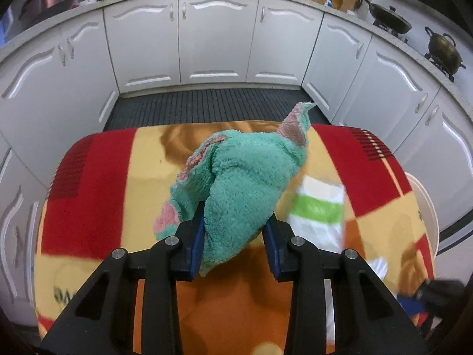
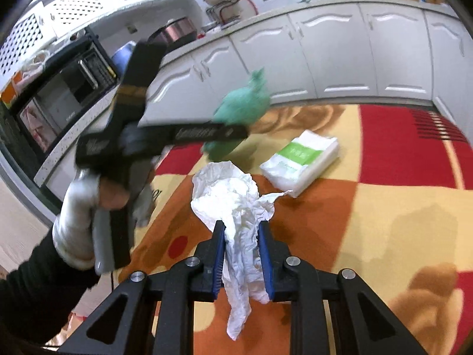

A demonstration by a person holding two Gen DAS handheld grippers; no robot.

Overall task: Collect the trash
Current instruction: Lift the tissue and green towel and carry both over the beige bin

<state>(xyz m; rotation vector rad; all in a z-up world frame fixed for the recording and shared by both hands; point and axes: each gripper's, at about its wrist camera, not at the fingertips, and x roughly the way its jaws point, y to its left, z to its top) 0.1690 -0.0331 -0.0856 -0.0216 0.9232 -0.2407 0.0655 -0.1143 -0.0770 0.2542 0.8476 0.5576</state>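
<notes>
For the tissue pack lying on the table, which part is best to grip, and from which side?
Both grippers are full now. Once one is free, take the tissue pack across its short width, coming from above. It lies flat on the blanket-covered table, and its soft wrap looks thin enough to fit between the fingers.

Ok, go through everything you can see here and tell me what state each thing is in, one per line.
Left gripper: shut on the green cloth.
Green cloth: bunched, lifted off the table.
Right gripper: shut on the crumpled paper.
Crumpled paper: wrinkled, hanging between the fingers.
Tissue pack: flat on the tablecloth, untouched.
Cabinet doors: closed.
</notes>
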